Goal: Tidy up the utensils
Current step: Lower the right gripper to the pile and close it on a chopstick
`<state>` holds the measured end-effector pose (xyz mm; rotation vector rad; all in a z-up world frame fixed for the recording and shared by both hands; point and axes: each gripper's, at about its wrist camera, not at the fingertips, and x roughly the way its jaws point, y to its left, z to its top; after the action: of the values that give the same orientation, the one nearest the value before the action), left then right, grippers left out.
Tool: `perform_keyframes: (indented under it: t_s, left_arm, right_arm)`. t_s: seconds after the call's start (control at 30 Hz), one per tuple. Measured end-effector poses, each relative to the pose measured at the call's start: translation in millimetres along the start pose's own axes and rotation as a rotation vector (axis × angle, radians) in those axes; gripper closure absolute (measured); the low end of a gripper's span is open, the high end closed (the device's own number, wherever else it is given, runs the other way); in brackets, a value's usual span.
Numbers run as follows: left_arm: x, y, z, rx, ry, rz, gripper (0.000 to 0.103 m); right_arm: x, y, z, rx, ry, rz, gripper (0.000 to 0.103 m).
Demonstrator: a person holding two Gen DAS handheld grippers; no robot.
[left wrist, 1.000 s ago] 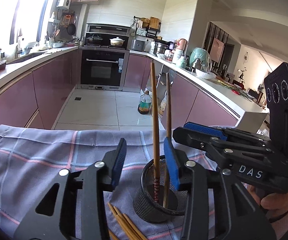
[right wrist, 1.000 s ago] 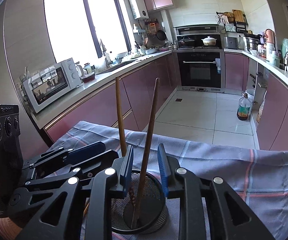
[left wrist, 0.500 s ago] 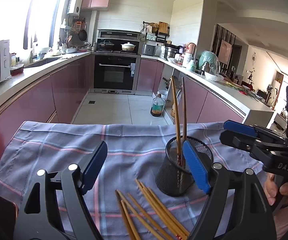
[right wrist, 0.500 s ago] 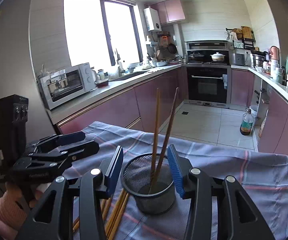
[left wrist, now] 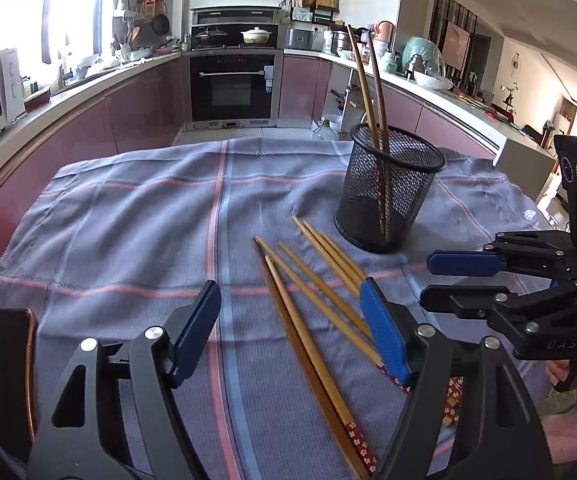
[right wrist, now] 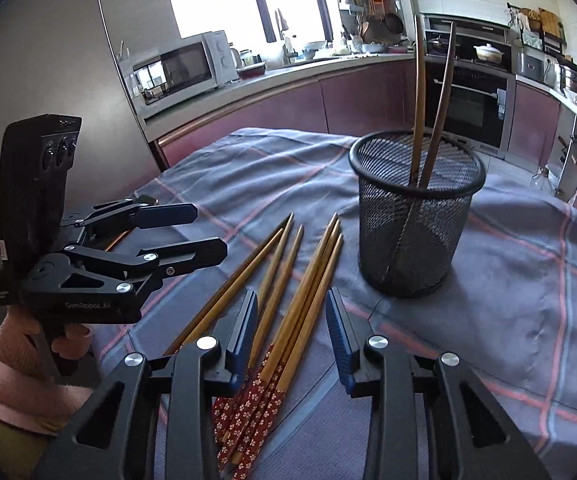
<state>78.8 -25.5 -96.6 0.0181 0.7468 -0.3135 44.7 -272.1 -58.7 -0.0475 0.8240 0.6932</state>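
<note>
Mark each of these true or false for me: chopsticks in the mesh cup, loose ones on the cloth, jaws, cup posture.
1. Two chopsticks stand in the mesh cup. True.
2. The mesh cup lies on its side. False: it stands upright on the checked cloth.
3. Loose chopsticks lie on the cloth beside the cup. True.
4. The right gripper has a chopstick lifted clear of the cloth. False: its jaws are closing over the loose pile, and nothing is raised.
5. The left gripper carries a chopstick. False: its jaws stand apart, closing, with nothing gripped.
6. The loose chopsticks have red patterned ends. True.
</note>
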Motion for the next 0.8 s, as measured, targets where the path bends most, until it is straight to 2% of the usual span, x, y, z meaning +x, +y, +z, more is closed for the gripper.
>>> perform_keyframes:
  t_s: [0.3, 0.5, 0.8]
  left_arm:
    - [12, -9, -17, 0.002, 0.085, -0.046, 0.049]
    - [18, -14, -21, 0.008, 0.119, -0.071, 0.059]
    - [24, -12, -26, -0.003, 0.155, -0.086, 0.069]
  right_arm:
    - [25, 1, -17, 0.062, 0.070, -0.004, 0.085]
    - [30, 7, -18, 0.057, 0.081, -0.011, 0.085]
    - [38, 12, -16, 0.051, 0.087, -0.034, 0.088]
